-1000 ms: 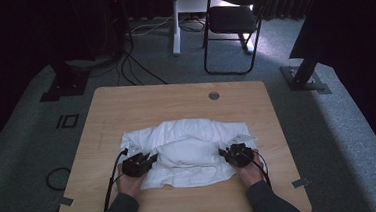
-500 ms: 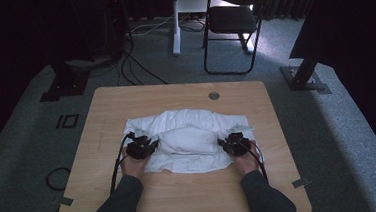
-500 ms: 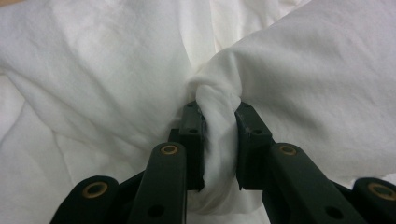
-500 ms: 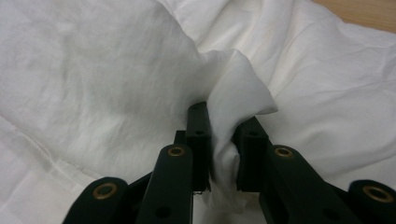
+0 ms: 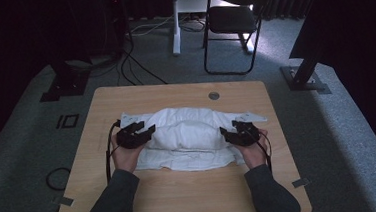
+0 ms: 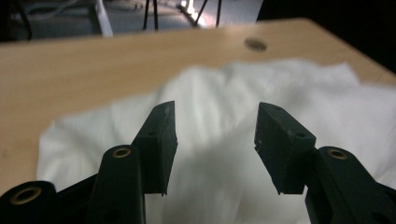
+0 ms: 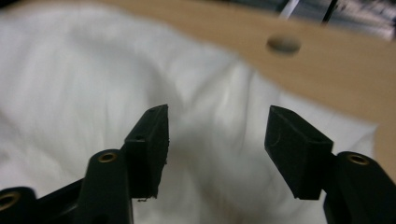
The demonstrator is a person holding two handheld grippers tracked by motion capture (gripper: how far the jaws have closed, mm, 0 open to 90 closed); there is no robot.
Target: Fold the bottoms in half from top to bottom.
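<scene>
We hold the left claw (image 5: 147, 132) just over the left end of a white cloth (image 5: 190, 131), and its jaws have just been opening: in the left gripper view (image 6: 215, 140) they stand apart with nothing pinched between them, the cloth lying loose below. The right claw (image 5: 228, 132) hangs over the cloth's right end, its jaws likewise just opened, and the right gripper view (image 7: 217, 149) shows them spread with bare white fabric beneath and none of it clamped. The cloth sits folded into a puffy bundle across the middle of the table (image 5: 125, 98), its upper layer doubled toward the far edge while a flatter layer pokes out toward the near edge. A round grommet (image 5: 214, 95) is set in the table near the far edge, just beyond the cloth.
</scene>
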